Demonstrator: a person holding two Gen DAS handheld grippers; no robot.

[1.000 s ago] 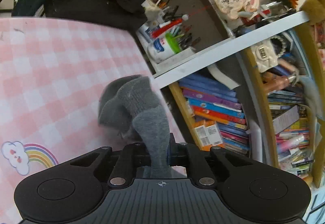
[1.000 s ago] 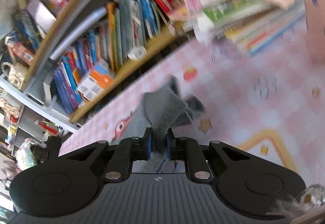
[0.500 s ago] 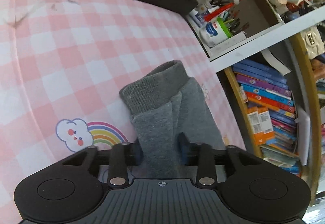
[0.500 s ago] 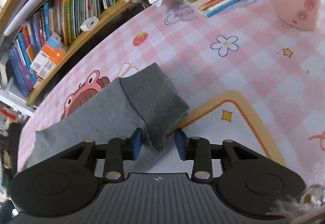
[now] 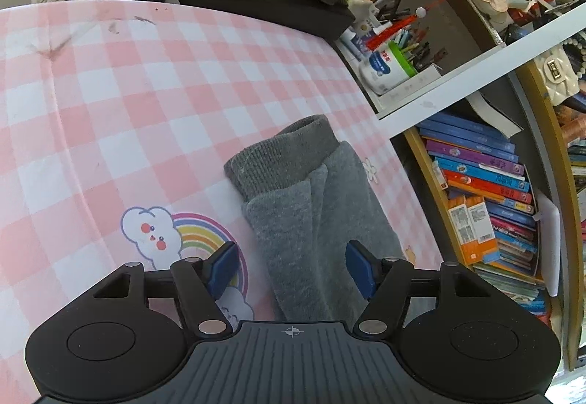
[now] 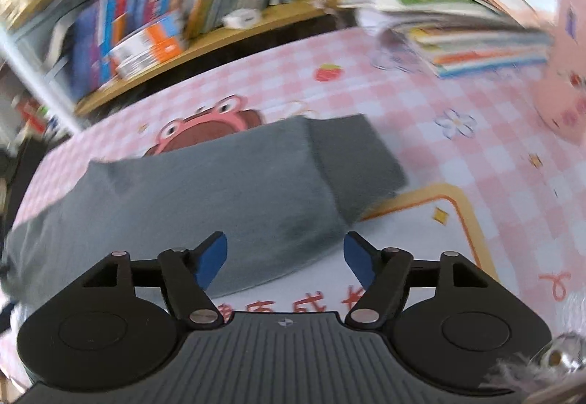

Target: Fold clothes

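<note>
Both our left gripper [image 5: 291, 268] and right gripper [image 6: 285, 259] have just been opening, pads now clear of the grey garment [image 5: 311, 206]; it lies released, folded, on the pink checked tablecloth [image 5: 110, 111]; this fold seems finished; crowded bookshelves [image 5: 483, 191] stand beyond.

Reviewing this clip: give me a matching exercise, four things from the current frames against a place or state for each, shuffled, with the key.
Things:
1. left gripper
2. grey garment
3. rainbow print
4. book stack

Places or states:
A. lies flat on the pink checked mat
B. piled at the mat's far edge
C. jaws apart, gripping nothing
D. printed on the mat beside the garment

Pairs: 1-C, 2-A, 3-D, 4-B
</note>
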